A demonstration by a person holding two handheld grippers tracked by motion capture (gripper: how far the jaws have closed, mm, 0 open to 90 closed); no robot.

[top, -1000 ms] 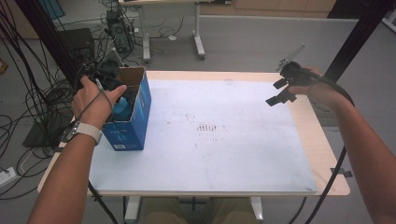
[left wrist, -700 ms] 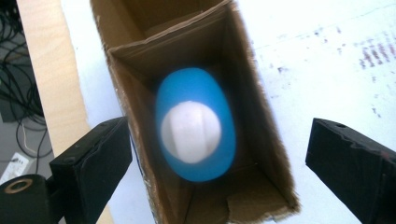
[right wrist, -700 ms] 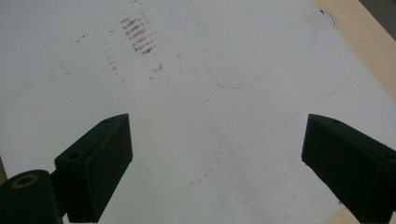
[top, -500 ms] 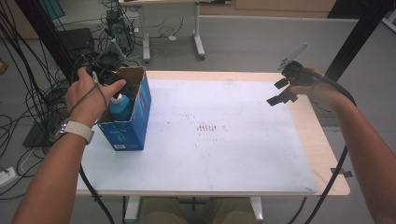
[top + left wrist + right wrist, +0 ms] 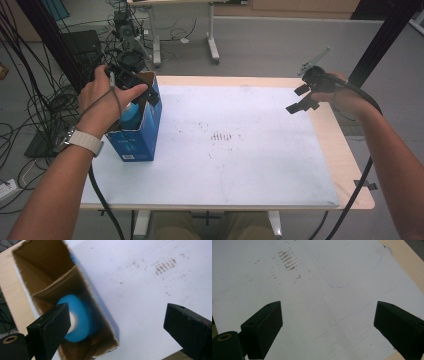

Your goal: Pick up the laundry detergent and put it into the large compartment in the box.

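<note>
At the far left of the tabletop, an open blue cardboard box stands upright on the white mat. A blue roll of tape sits inside its nearer compartment. The left gripper hovers just above the box's opening, jaws spread wide and holding nothing. At the far right edge, well apart from the box, the right gripper hangs above the mat, jaws also wide and empty.

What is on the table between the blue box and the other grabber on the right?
Only the white sheet with brownish smudges. The high view shows nothing else between the blue box and the right gripper.
</note>
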